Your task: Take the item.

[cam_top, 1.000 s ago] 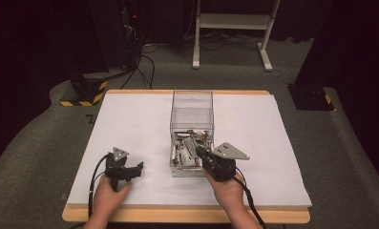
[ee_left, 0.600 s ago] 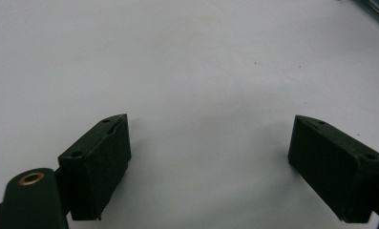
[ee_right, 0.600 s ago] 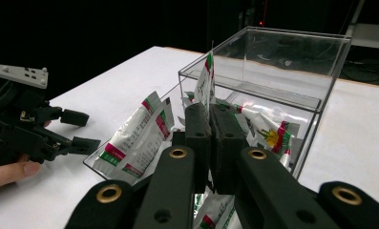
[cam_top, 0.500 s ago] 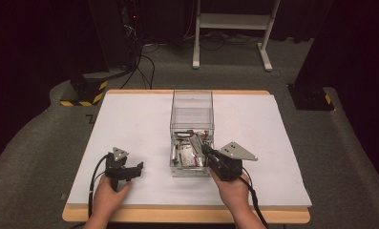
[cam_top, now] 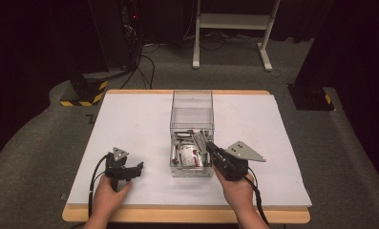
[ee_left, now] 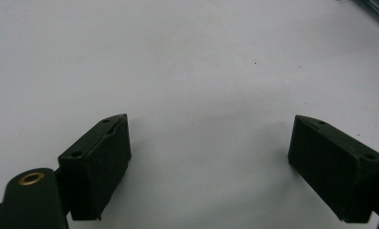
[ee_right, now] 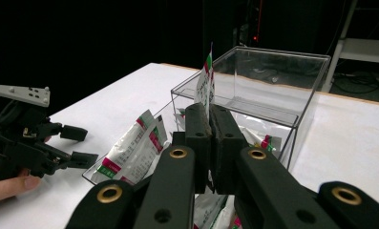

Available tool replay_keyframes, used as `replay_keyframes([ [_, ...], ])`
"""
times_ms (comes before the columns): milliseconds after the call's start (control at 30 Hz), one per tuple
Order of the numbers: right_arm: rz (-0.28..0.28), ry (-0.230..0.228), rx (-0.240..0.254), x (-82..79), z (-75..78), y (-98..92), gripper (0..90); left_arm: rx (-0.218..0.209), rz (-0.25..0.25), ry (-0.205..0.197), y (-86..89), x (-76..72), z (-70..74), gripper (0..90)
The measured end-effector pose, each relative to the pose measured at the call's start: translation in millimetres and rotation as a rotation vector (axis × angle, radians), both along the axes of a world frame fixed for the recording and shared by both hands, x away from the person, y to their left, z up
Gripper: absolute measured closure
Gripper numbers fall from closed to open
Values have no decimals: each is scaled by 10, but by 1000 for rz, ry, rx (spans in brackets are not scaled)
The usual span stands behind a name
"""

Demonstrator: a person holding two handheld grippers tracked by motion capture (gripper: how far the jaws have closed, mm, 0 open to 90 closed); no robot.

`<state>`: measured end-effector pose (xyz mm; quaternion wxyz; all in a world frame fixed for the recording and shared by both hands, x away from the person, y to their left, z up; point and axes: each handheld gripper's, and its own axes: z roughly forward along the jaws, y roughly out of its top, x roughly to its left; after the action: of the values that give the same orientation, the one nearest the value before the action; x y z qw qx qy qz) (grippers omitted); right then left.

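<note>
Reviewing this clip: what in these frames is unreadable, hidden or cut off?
- Print on the white, red and green sachet clamped in the right hand-held gripper: blurred in the right gripper view, too small from above.
- Lower sachets in the clear plastic box: hidden by the gripper.
- Left hand-held gripper, open over the white table: its body is cut off by the bottom edge.

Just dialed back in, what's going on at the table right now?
A person is working a gripper in each hand over a white table. The right gripper is shut on a sachet, holding it above the near compartment of a clear box, where more sachets lie; the far compartment looks empty. The left gripper is open and holds nothing, low over bare table to the left of the box.
</note>
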<state>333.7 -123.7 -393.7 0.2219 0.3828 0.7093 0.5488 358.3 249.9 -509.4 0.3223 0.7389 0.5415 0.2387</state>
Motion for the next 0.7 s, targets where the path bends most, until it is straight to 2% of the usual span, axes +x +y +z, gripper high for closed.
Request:
replay_keyframes([
  [700, -45, -38, 39, -3, 116, -203, 880, 0, 0, 0, -1, 0, 0, 145],
])
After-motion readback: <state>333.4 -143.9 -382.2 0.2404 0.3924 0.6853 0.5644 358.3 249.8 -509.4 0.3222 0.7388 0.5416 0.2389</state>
